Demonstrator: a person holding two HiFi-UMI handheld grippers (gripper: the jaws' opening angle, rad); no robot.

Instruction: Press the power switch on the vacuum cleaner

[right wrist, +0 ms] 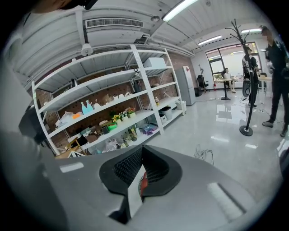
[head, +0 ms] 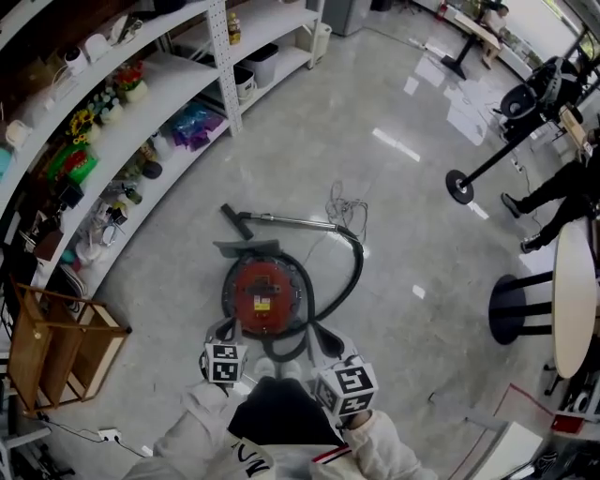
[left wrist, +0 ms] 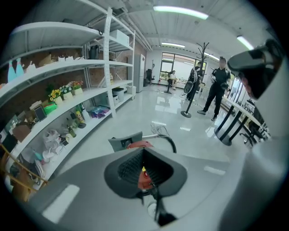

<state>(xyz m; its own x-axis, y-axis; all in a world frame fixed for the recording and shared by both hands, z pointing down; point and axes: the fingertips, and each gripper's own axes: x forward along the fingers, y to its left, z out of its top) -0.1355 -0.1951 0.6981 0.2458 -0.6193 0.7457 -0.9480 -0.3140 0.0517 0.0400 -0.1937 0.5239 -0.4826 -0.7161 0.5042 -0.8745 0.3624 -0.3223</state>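
Two tongs above red vacuum cleaner (head: 265, 292), left tongs (left wrist: 143, 168) and right tongs (right wrist: 141, 173) seemingly closed, empty

Saw white shelves (head: 178, 70) along the upper left, holding flowers (head: 82, 120) and a bottle (head: 232, 28); a wooden rack (head: 56, 347) at lower left; a round table (head: 574, 300) at the right edge.

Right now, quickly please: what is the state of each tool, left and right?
Left tool: closed, holding nothing.
Right tool: closed, holding nothing.
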